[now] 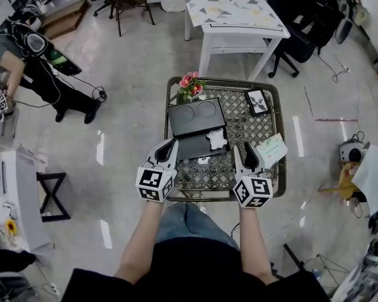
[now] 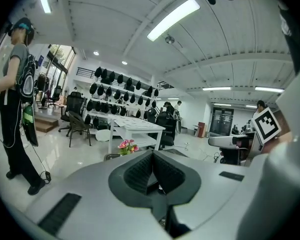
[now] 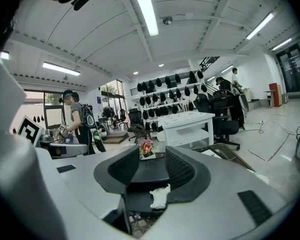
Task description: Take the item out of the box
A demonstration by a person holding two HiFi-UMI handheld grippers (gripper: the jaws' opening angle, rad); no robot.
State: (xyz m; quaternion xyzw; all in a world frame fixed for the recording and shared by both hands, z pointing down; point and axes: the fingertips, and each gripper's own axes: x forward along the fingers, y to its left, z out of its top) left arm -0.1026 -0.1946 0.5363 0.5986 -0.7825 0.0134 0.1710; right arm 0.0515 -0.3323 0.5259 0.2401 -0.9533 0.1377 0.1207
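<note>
A black box (image 1: 198, 145) lies open on the wicker table (image 1: 268, 181), its lid (image 1: 196, 116) with two round hollows laid back behind it. A crumpled white item (image 1: 217, 138) rests at the box's right side. My left gripper (image 1: 166, 150) is shut and empty, hovering at the box's front left corner. My right gripper (image 1: 245, 156) is open and empty, just right of the box. In the right gripper view the white item (image 3: 159, 195) and box (image 3: 142, 176) lie between the open fingers (image 3: 181, 168). In the left gripper view the pads (image 2: 137, 171) meet, hiding most of the box.
Pink flowers (image 1: 190, 85) stand at the table's back left, a framed picture (image 1: 258, 102) at the back right, and a green card (image 1: 272, 148) lies by my right gripper. A white table (image 1: 233, 17) stands beyond, and a person (image 1: 31, 61) is at the left.
</note>
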